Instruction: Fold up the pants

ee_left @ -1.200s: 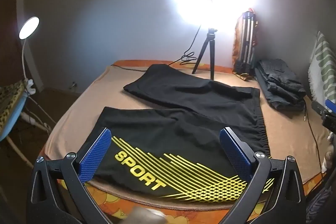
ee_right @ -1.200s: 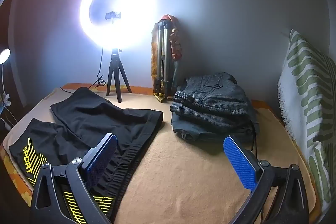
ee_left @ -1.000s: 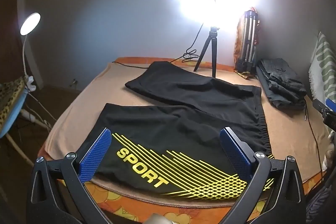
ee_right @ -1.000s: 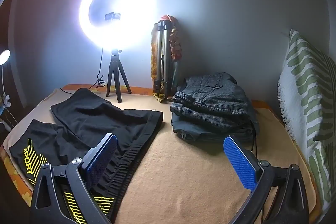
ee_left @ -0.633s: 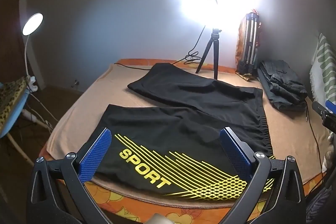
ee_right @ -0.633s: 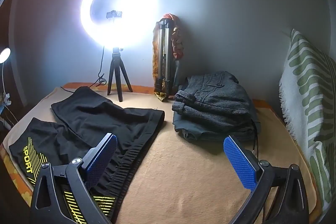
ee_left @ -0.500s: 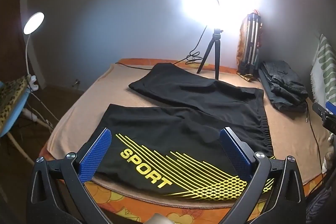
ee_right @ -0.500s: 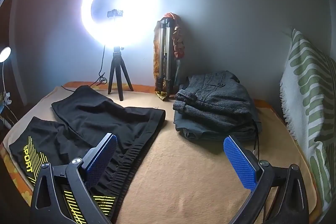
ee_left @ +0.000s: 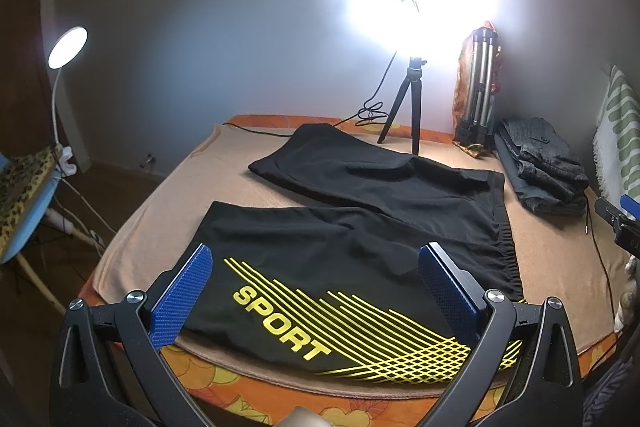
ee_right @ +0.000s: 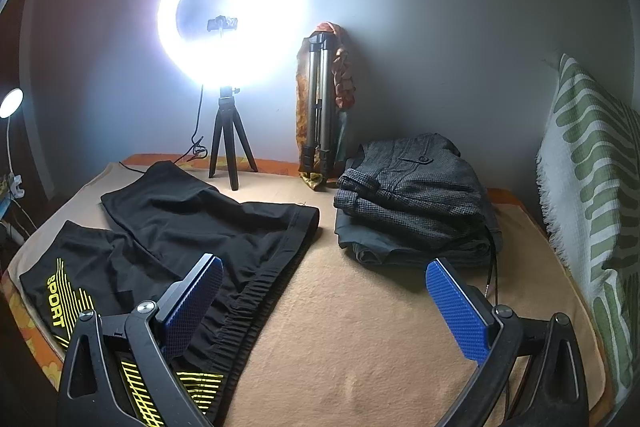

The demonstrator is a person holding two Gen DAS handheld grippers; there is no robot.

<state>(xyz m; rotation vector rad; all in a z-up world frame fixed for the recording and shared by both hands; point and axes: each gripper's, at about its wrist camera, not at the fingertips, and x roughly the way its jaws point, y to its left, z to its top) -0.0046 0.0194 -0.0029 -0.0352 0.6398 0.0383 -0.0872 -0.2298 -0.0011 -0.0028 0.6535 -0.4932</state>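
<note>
Black sport shorts (ee_left: 360,223) with a yellow "SPORT" print lie spread flat on the tan blanket, legs to the left, waistband to the right. They also show in the right wrist view (ee_right: 192,227). My left gripper (ee_left: 316,267) is open and empty, held above the printed near leg. My right gripper (ee_right: 324,275) is open and empty, above the blanket just right of the elastic waistband (ee_right: 256,299).
A ring light on a small tripod (ee_right: 230,147) and a folded tripod (ee_right: 320,115) stand at the back wall. A stack of folded grey clothes (ee_right: 416,203) lies at the back right. A green-striped pillow (ee_right: 592,187) is at the right. A desk lamp (ee_left: 66,43) stands left.
Both views have shifted slightly, as the grippers drifted a little. The shorts lie as before and both grippers stay open.
</note>
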